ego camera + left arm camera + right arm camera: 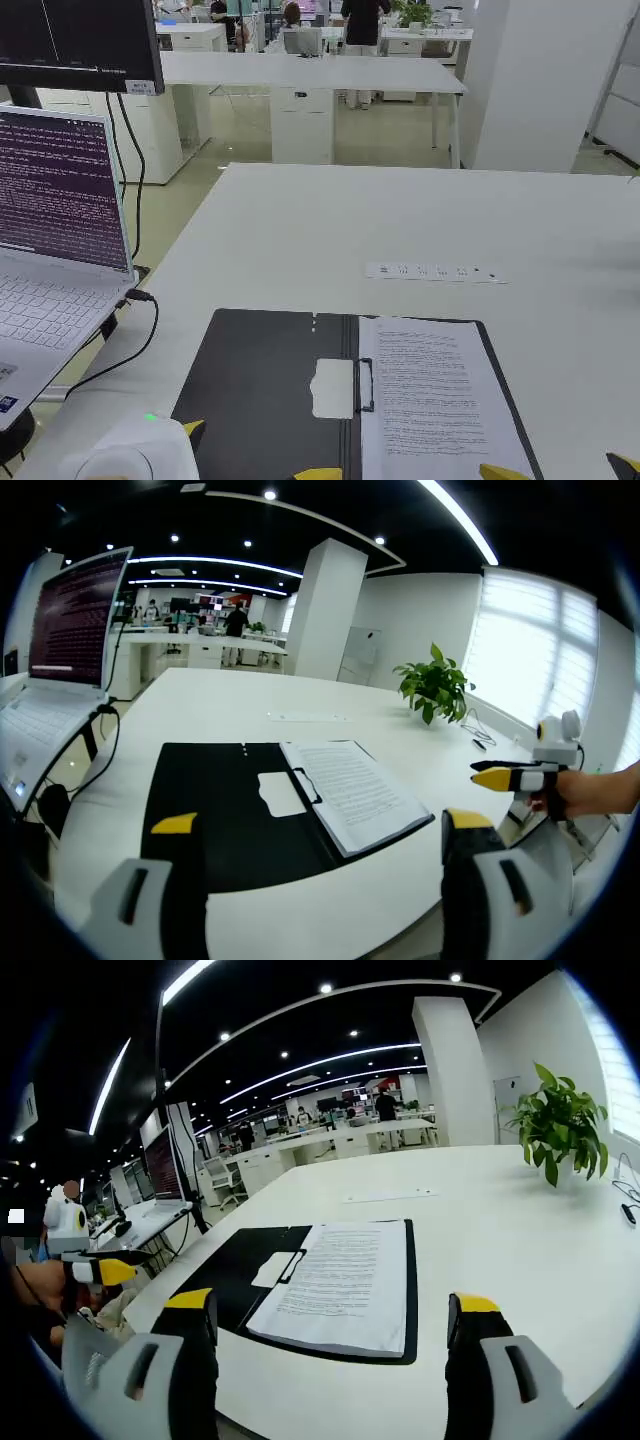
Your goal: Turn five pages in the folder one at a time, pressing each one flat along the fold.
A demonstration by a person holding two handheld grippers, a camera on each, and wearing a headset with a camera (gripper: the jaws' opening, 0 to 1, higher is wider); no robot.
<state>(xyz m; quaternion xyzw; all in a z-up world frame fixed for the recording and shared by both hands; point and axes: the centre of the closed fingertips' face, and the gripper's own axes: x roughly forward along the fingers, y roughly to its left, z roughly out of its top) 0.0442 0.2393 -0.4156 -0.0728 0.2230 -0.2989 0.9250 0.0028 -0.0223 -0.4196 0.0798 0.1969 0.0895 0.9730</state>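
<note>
Your left tool [321,822] and right tool [332,1301] gape wide, empty, short of the open folder [250,390] at the near edge of the tabletop [400,210].

The head view's bottom edge cuts off the folder [260,400], its left edge crops the laptop [50,200], and print on the pages [430,400] is too small to read.

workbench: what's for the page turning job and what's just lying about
For the job: open black folder, its printed white pages, left gripper, right gripper.
Lying about: white laptop, white power strip, potted green plant, black monitor.
</note>
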